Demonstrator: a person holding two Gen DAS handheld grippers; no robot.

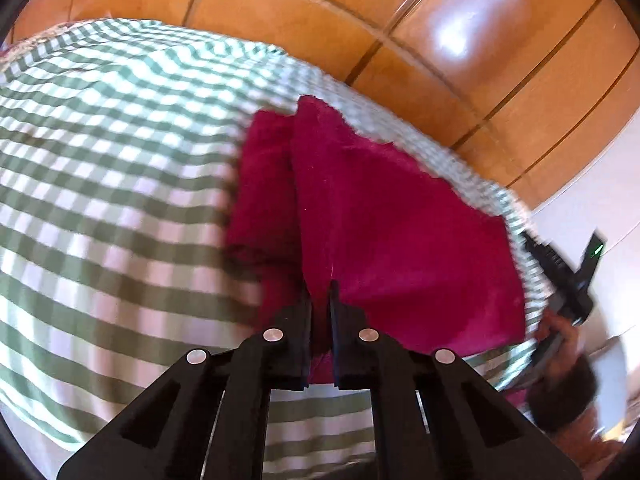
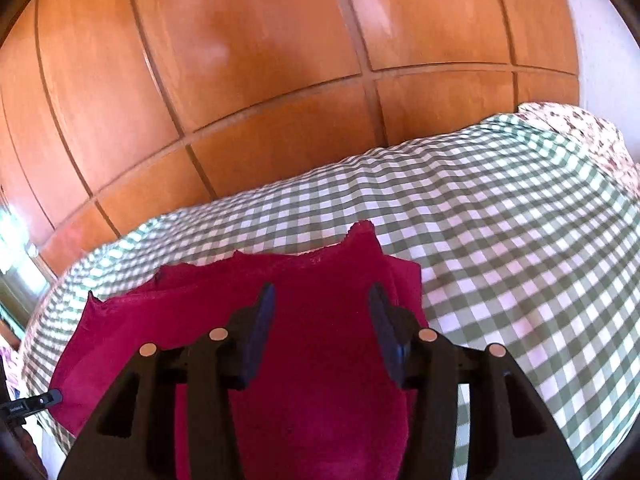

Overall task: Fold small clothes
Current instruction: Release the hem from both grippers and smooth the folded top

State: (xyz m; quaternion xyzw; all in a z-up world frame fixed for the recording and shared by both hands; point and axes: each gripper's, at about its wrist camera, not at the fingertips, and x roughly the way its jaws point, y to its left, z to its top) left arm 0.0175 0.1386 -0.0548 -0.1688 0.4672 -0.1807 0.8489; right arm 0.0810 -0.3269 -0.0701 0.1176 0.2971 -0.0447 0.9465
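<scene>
Left hand-held gripper [image 1: 320,292] pinching magenta garment [image 1: 392,240] fold.

Both views were bright and warmly lit, with daylight glare pooling in white patches on the glossy wooden wardrobe doors [image 1: 472,20]. The left wrist view was smeared by motion blur across the checked bedcover [image 1: 100,160], while the right wrist view stayed fairly sharp. Fisheye distortion bowed the door panels and the bed's edges, and dark vignetting ringed every corner.
</scene>
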